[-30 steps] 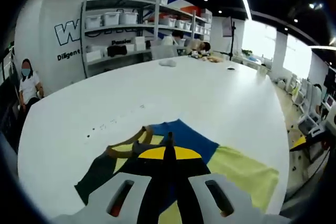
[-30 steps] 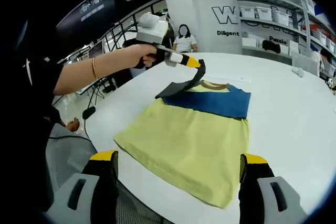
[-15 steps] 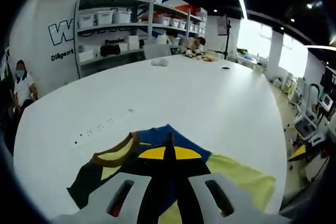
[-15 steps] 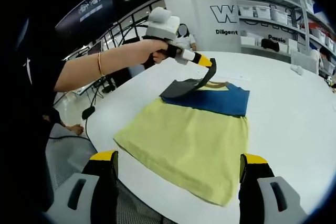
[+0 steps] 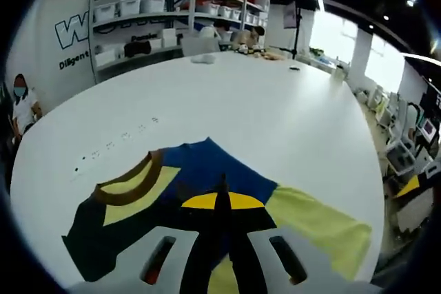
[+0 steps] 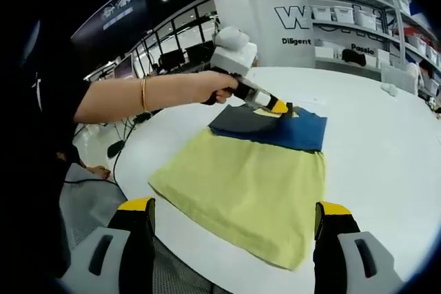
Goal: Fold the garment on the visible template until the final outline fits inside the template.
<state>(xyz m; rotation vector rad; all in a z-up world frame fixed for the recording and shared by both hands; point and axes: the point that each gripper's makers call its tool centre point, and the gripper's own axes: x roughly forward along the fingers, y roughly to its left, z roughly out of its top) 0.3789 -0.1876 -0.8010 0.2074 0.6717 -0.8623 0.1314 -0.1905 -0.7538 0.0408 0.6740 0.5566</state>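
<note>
A T-shirt lies flat on the white table (image 6: 393, 163): yellow-green body (image 6: 241, 191), blue chest band (image 6: 303, 132), brown collar (image 5: 127, 187). Its dark sleeve (image 6: 238, 120) is folded inward over the chest. My left gripper (image 6: 281, 107), held by a person's hand, is down on the shirt near the collar. In the left gripper view its jaws (image 5: 222, 199) stand together on the dark sleeve (image 5: 96, 239), with the blue band (image 5: 207, 166) just beyond. My right gripper (image 6: 234, 208) hovers open over the shirt's hem, holding nothing.
Shelving with white bins (image 5: 138, 12) lines the far wall, also seen in the right gripper view (image 6: 358, 18). A masked person (image 5: 21, 105) sits by the wall. Small items (image 5: 203, 58) lie at the table's far end. The table edge (image 6: 145, 197) runs near the hem.
The left gripper has carried the lifted dark sleeve across and down, so it now lies flat on the shirt's chest. The right gripper has not moved.
</note>
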